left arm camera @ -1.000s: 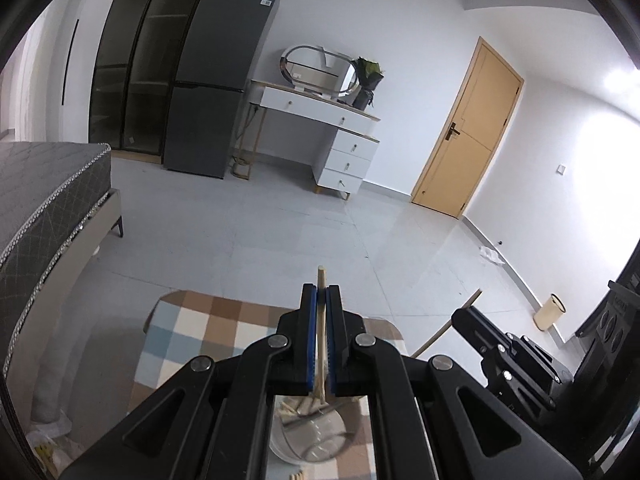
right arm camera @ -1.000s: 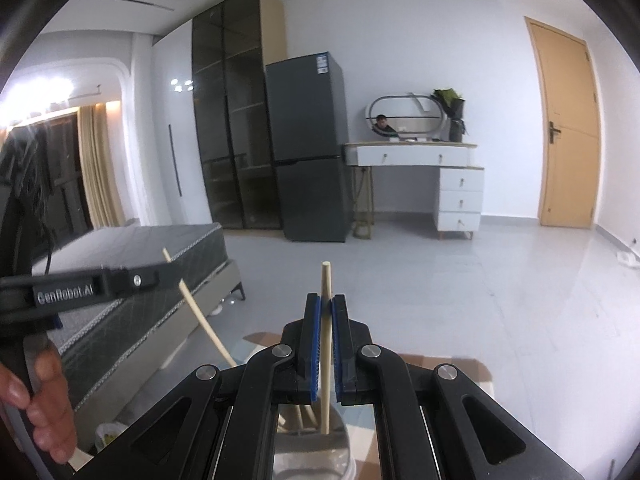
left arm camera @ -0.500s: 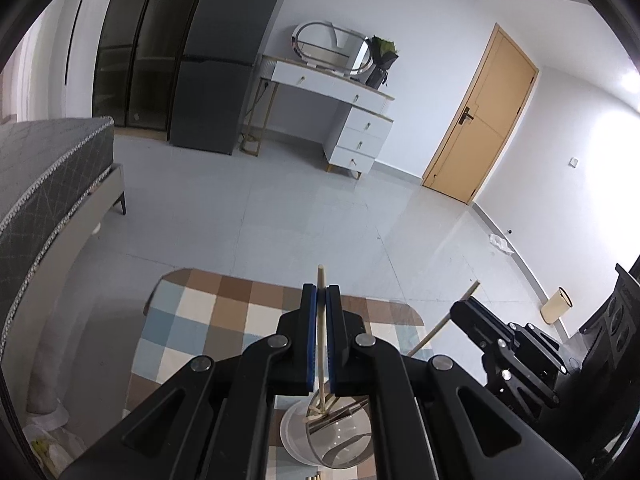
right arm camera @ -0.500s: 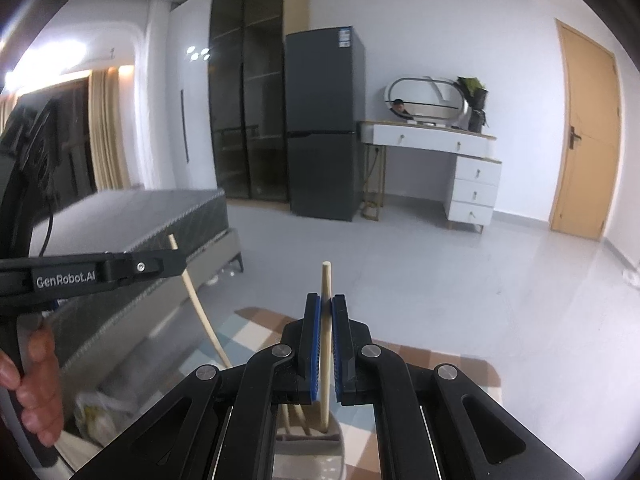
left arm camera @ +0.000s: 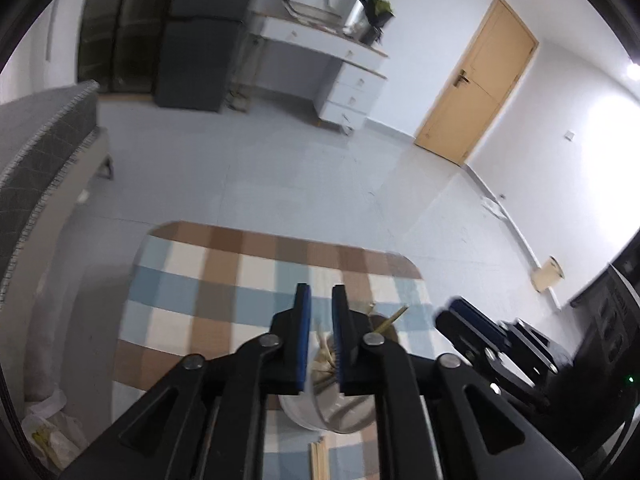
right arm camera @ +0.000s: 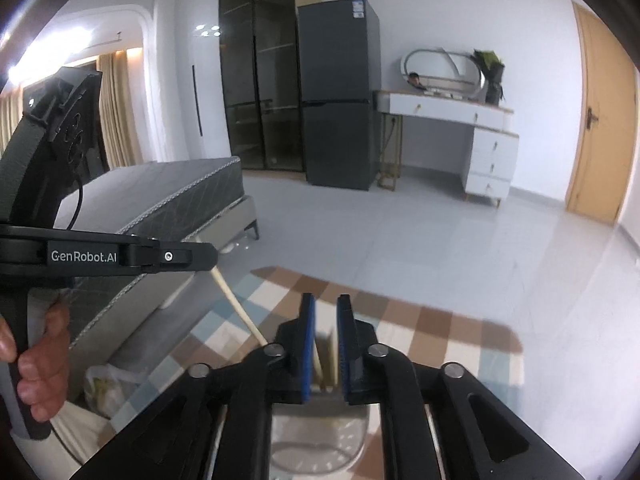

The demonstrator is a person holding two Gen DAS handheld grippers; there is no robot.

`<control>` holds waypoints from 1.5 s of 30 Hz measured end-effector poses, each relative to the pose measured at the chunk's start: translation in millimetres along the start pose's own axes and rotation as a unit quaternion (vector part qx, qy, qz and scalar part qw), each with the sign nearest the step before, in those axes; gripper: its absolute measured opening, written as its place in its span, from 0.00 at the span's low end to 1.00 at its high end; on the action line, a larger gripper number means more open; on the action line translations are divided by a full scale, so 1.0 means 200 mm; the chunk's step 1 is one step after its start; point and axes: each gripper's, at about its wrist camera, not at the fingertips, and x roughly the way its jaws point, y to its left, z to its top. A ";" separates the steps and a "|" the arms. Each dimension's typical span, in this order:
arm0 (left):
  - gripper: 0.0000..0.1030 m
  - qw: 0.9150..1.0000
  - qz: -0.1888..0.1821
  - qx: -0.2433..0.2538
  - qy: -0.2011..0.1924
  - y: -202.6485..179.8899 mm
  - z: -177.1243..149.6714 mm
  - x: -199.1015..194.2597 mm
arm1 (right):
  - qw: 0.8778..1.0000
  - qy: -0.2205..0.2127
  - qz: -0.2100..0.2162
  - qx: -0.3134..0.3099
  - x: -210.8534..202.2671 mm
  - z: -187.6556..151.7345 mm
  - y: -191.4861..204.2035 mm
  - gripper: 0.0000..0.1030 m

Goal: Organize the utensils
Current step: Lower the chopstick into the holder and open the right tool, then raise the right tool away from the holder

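We look down both tongs at a clear cup (left arm camera: 328,412) standing on the checked cloth of the surface (left arm camera: 224,280), toward its near edge. The left tongs (left arm camera: 320,316) have just been opening; the blue pads stand a narrow gap apart, and no stick is pinched between them in the left wrist view. Below that gap several sticks (left arm camera: 326,354) stand bundled in the cup, long axes steeply up, tops fanning slightly. One stick (left arm camera: 394,318) leans out toward the right edge of the surface, its tip pointing up and away from us. The right tongs (right arm camera: 325,328) have also just been opening, pads slightly parted; two sticks (right arm camera: 318,360) rise between them, near upright, but blur hides whether a pad touches them. In the right wrist view another stick (right arm camera: 238,308) slants from under the left tongs' tip down toward the cup, its top tilted to the left edge. A few flat sticks (left arm camera: 319,460) lie on the cloth just before the cup, pointing away from us.
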 end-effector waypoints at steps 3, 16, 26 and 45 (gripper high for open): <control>0.37 1.000 0.001 -0.005 -0.013 0.00 -0.01 -0.07 | 1.000 -0.004 -0.006 0.016 -0.05 -0.03 -0.02 0.28; 0.68 0.995 0.078 0.018 -0.055 -0.11 -0.14 -0.36 | 0.996 -0.073 -0.027 0.052 -0.48 -0.15 0.04 0.81; 0.84 0.986 0.110 0.044 -0.114 -0.17 -0.26 -0.56 | 0.990 -0.129 -0.031 0.051 -0.75 -0.22 0.19 0.91; 0.86 0.983 0.117 0.047 -0.135 -0.12 -0.59 -0.61 | 0.986 -0.112 -0.031 0.119 -0.82 -0.56 0.28 1.00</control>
